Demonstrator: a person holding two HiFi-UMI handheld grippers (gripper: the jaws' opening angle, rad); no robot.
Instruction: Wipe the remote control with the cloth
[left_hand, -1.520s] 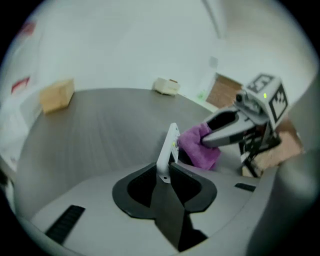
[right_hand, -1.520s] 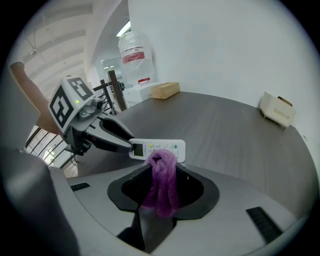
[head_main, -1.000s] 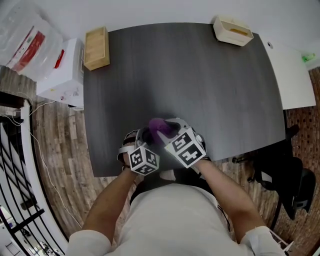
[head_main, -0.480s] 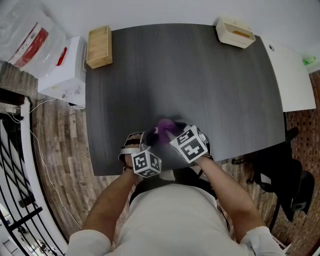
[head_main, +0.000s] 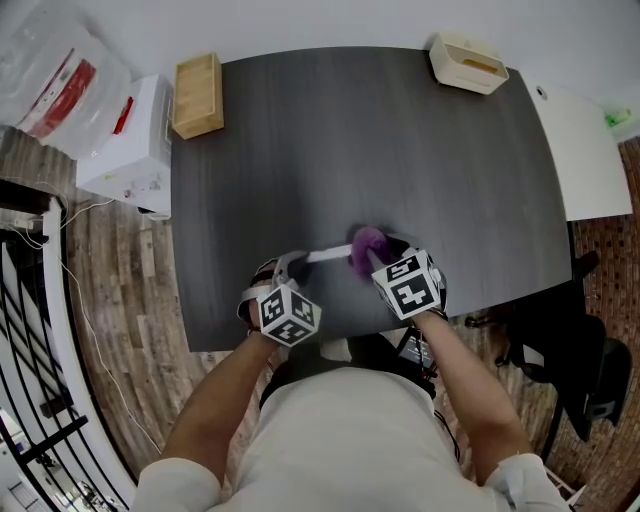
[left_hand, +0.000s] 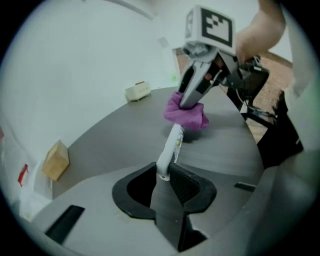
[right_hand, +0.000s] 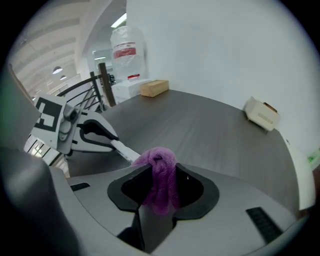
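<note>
L gripper (left_hand: 162, 174) pinches remote (left_hand: 171, 145) by its near end, over table (head_main: 400, 130); R gripper (right_hand: 161, 176) clamped on cloth (right_hand: 159, 165); cloth on remote's far end; wipe prob. mid-way; likely more passes left.

The table (head_main: 400, 130) is seen steeply from overhead in the head view. In the gripper views it is seen low and close, each turned toward the other. The remote (head_main: 325, 254) and cloth (head_main: 368, 243) are shared by all three.
</note>
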